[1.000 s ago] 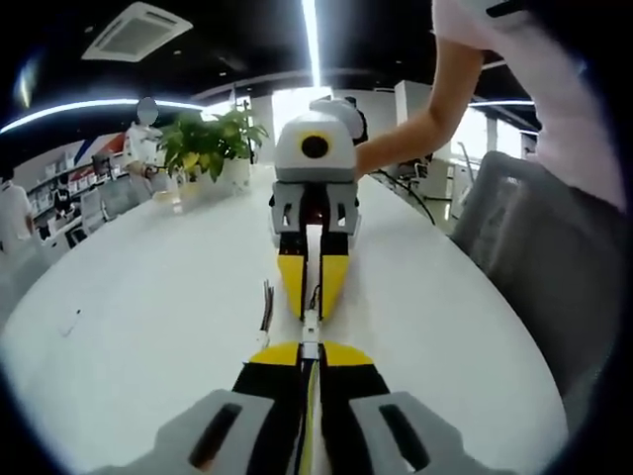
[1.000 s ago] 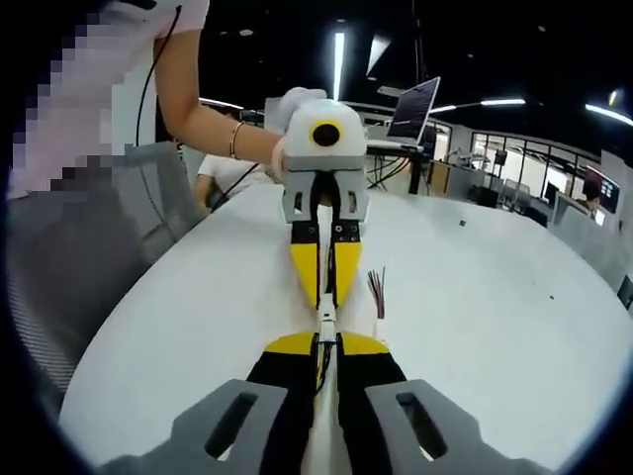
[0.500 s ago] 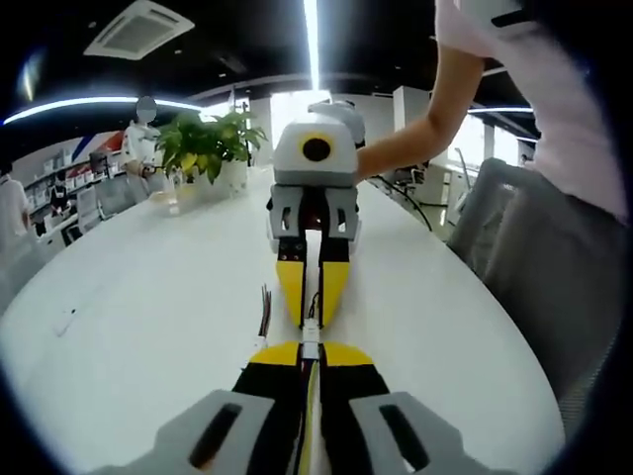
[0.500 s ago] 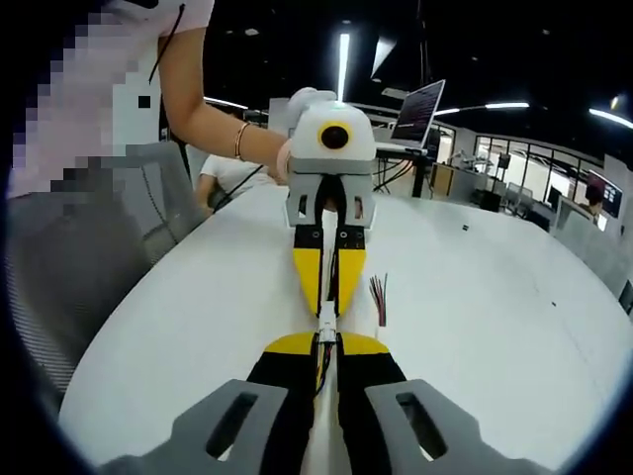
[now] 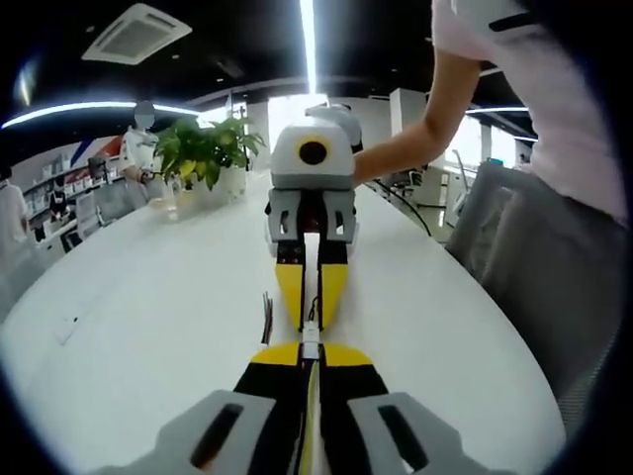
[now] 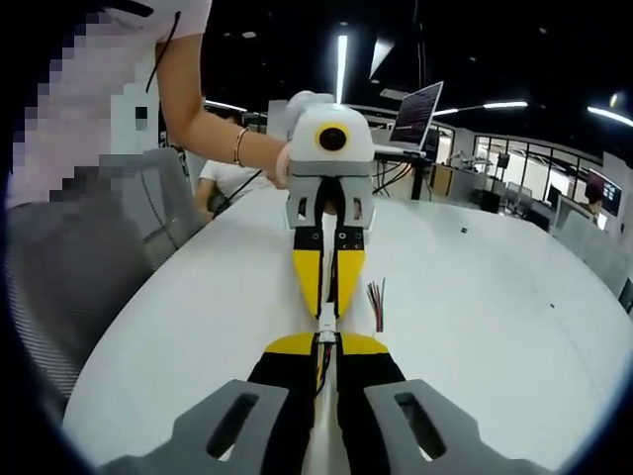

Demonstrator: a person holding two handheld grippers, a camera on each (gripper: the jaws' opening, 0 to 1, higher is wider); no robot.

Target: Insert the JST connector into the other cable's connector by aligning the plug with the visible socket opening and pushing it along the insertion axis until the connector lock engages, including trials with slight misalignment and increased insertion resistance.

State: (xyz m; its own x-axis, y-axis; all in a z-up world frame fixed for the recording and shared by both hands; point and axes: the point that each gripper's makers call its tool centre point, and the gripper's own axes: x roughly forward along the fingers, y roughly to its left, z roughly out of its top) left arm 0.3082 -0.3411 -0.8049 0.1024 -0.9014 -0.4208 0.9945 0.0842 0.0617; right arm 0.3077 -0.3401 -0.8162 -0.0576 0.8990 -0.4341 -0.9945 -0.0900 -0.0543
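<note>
My left gripper point(image 5: 310, 352) is shut on a small white JST connector point(image 5: 310, 334) at its yellow tips. The right gripper point(image 5: 310, 315) faces it head-on, its yellow jaws shut on the mating connector of the other cable. In the right gripper view, my right gripper point(image 6: 325, 342) holds its white connector point(image 6: 325, 325) tip to tip against the left gripper point(image 6: 326, 309). The two connector halves meet in one straight line above the table; whether they are locked is hidden. Loose coloured wire ends point(image 6: 376, 297) hang beside the joint, and the same wire ends point(image 5: 267, 309) appear in the left gripper view.
Both grippers hover over a white oval table point(image 5: 148, 297). A potted plant point(image 5: 210, 143) stands at its far end. A person's arm point(image 6: 213, 129) holds the left gripper. A grey chair point(image 5: 534, 257) sits by the table edge, and a laptop point(image 6: 415, 109) is at the back.
The two grippers have drawn slightly closer together, with less of the white connectors showing between their tips. Both stay shut and in line.
</note>
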